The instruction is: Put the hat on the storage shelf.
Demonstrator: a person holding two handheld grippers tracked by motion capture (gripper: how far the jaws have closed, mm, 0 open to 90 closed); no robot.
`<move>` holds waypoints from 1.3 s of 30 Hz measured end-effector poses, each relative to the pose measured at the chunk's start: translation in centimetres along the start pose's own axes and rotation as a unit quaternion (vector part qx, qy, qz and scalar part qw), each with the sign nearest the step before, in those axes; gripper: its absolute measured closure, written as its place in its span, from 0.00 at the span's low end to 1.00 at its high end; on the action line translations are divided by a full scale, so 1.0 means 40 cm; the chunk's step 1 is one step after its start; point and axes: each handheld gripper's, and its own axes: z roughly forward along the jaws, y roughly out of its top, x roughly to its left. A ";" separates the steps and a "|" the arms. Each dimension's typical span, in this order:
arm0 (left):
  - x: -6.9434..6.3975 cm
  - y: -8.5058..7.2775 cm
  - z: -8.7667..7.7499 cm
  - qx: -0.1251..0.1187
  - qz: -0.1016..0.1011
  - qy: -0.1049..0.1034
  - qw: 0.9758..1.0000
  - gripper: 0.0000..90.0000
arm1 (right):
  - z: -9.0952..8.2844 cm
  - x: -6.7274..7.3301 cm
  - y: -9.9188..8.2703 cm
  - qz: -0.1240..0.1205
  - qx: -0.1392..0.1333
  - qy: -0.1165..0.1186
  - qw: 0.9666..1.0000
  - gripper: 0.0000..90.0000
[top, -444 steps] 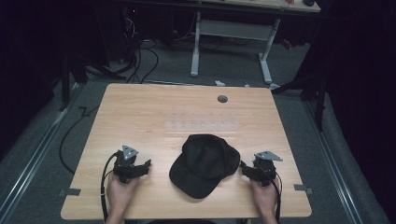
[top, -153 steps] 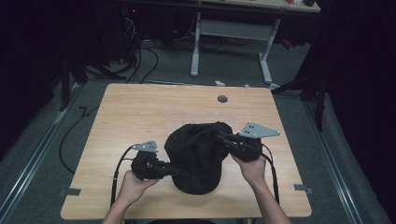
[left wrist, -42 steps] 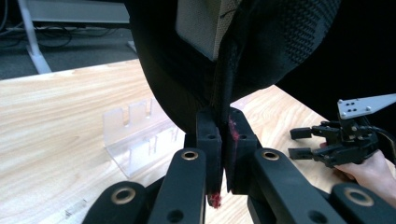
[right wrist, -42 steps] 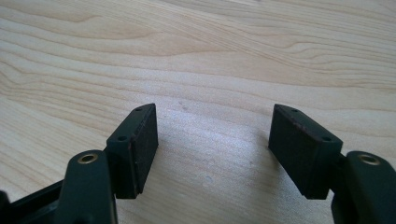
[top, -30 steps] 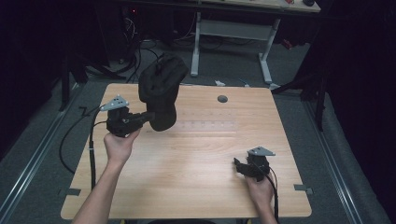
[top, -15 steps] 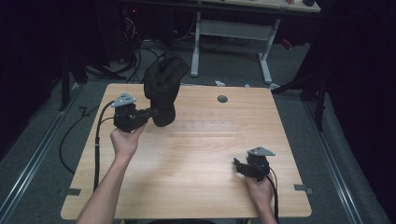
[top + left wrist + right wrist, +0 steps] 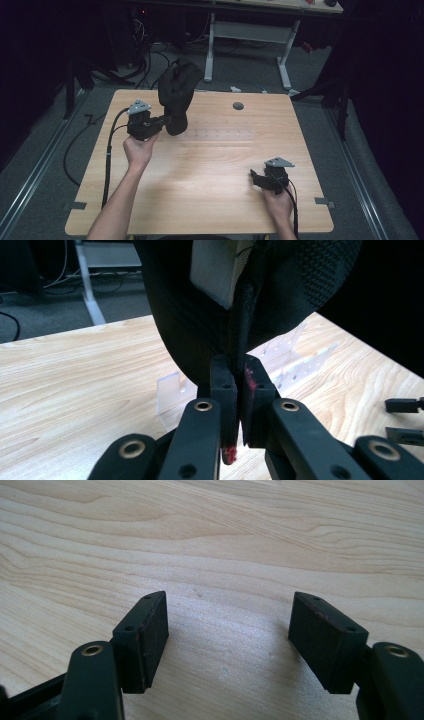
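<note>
Cap (image 7: 177, 95) black mesh, domed | left tool (image 7: 239, 375) clamped on its rim; right tool (image 7: 227, 640) agape, empty

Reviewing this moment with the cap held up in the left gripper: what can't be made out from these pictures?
- Cap, high view: too dark against the floor to tell its front or any logo.
- Cap, left gripper view: cut off by the top edge.
- Clear plastic piece, left gripper view: partly behind the cap and left gripper; shape unclear.
- Right gripper, high view: too small for jaw detail.
</note>
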 end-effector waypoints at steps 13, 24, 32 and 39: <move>0.004 -0.027 0.033 0.012 -0.006 0.004 1.000 0.96 | 0.000 0.001 0.000 0.002 0.000 0.001 1.000 0.36; 0.014 -0.049 0.043 0.018 -0.024 -0.004 1.000 0.95 | 0.000 0.001 0.000 0.001 0.000 0.001 1.000 0.36; 0.026 -0.065 0.033 0.028 -0.035 -0.002 0.999 0.94 | 0.000 0.001 0.000 0.000 0.000 0.001 1.000 0.36; 0.021 -0.066 0.031 0.043 -0.028 0.000 0.999 0.83 | 0.000 0.001 0.000 0.000 0.000 0.001 1.000 0.36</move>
